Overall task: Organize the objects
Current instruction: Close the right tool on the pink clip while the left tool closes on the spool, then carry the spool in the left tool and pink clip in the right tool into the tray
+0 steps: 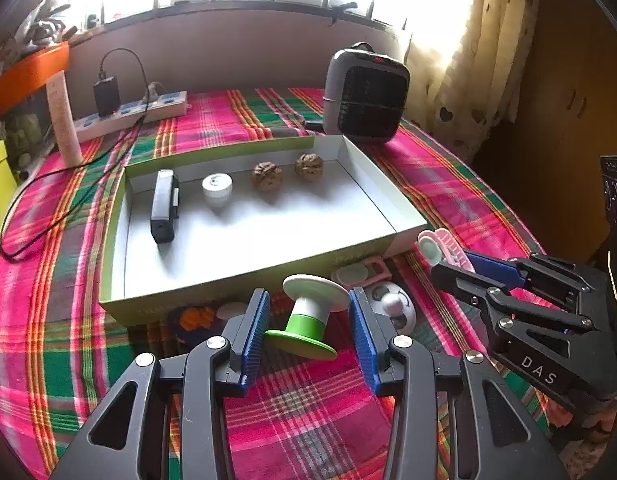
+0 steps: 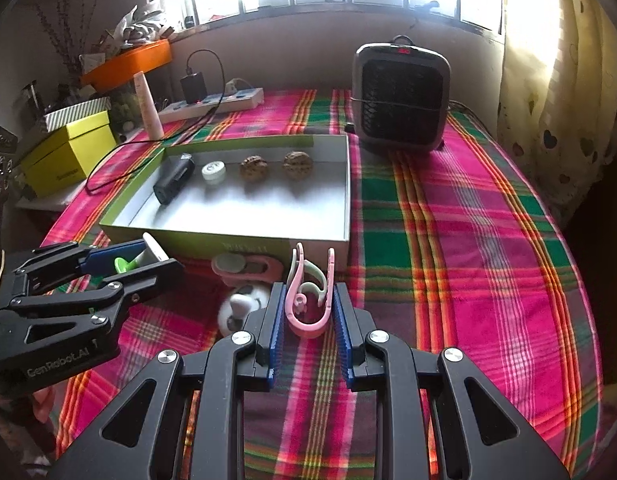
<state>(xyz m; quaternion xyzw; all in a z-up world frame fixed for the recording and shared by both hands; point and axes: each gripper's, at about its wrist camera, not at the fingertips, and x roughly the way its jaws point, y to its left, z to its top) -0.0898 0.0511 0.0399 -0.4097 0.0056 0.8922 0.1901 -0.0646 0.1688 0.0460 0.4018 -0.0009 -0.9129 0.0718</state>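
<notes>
Left gripper point(image 1: 308, 312) closed on a green and white spool point(image 1: 308, 312), right gripper point(image 2: 308, 300) beside it gripping a pink clip point(image 2: 308, 300), open box point(image 1: 212, 296) just ahead with two walnuts point(image 1: 267, 175) inside

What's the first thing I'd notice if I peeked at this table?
Probably the bright pink and green checked tablecloth under everything. Next, the shallow box in the middle, with two walnuts lined up along its far wall. Right up close, the left gripper holds a green and white spool, and the right gripper holds a pink clip.
</notes>
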